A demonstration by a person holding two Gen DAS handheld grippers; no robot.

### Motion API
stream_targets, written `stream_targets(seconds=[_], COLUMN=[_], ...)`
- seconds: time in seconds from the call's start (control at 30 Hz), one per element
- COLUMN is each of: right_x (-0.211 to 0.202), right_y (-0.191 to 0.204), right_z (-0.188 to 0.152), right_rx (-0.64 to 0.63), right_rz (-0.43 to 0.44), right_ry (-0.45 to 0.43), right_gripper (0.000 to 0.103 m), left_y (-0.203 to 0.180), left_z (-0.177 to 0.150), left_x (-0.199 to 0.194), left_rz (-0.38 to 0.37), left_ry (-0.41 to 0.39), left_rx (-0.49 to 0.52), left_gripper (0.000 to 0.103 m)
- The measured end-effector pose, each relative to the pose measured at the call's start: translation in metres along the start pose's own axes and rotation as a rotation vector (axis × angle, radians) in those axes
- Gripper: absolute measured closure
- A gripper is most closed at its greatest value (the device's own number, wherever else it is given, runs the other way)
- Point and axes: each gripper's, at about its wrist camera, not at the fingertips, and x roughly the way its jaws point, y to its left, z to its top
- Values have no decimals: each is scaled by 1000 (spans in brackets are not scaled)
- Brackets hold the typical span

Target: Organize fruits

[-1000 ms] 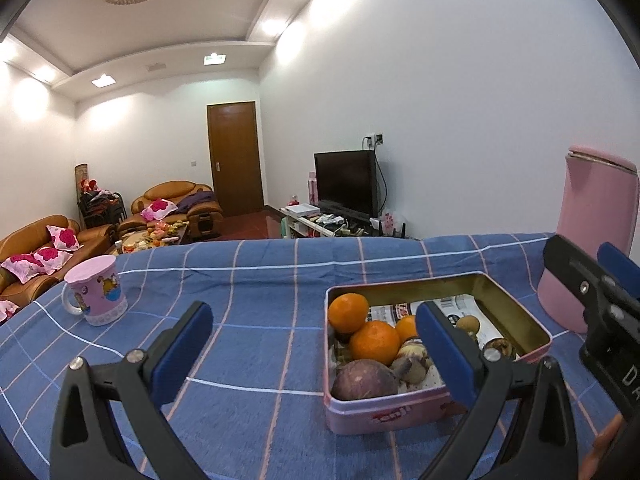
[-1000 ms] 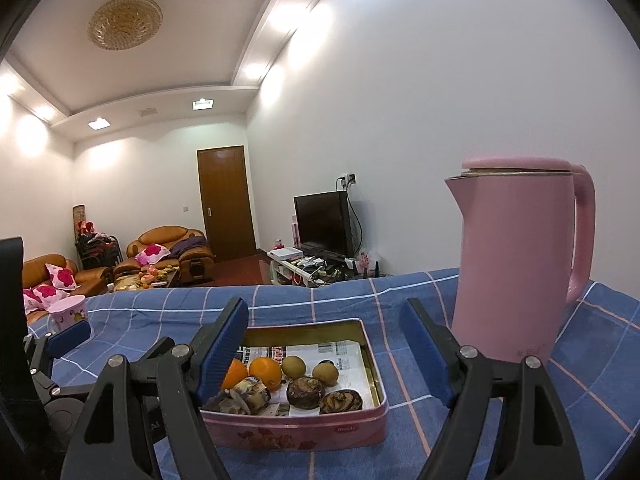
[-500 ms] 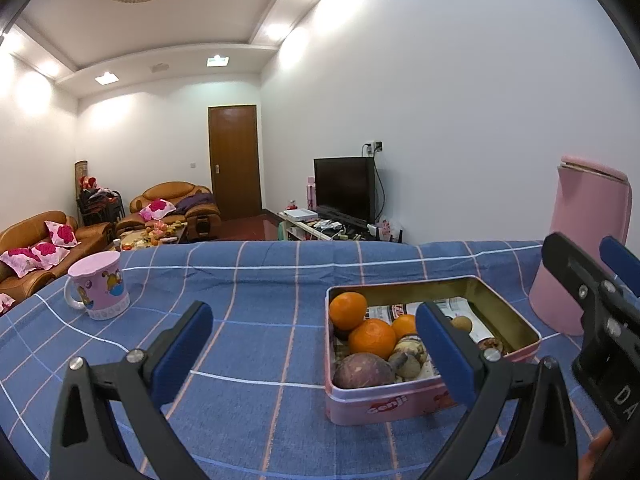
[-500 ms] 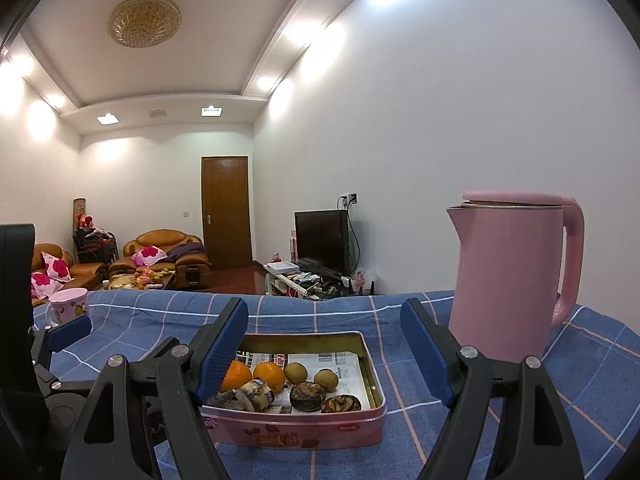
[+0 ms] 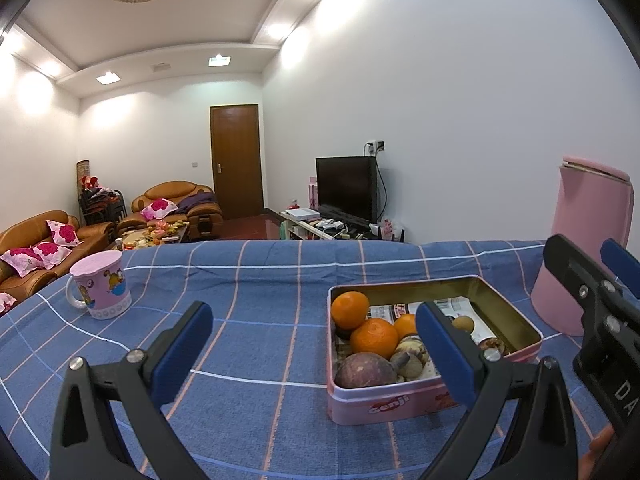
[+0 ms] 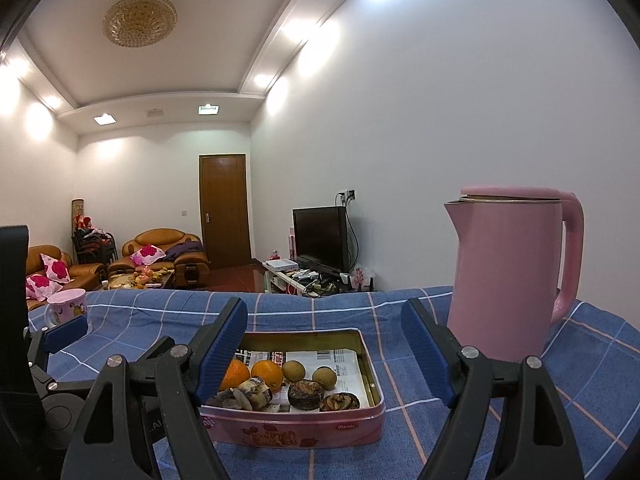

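Right wrist | fruit tin (image 6: 320, 428) ahead, beyond right gripper (image 6: 324, 356) | both grippers' fingers apart, empty

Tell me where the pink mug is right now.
The pink mug stands on the blue checked cloth at the left of the left wrist view, well apart from the fruit tin.

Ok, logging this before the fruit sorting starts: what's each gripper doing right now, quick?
Left gripper: open, holding nothing, short of the tin.
Right gripper: open, holding nothing, also short of the tin.
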Motion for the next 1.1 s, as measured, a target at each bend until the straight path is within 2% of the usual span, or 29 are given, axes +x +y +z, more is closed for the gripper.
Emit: stream_targets(seconds=[1.1], right_x=[1], right_y=[-5], right_z=[0], right_rx=[10], right_rz=[-6], right_ry=[11], right_gripper=[22], left_y=[5], left_z=[-1], left_x=[3], left_rz=[12], left_ry=[15], left_rx=[-10], left_gripper=[0])
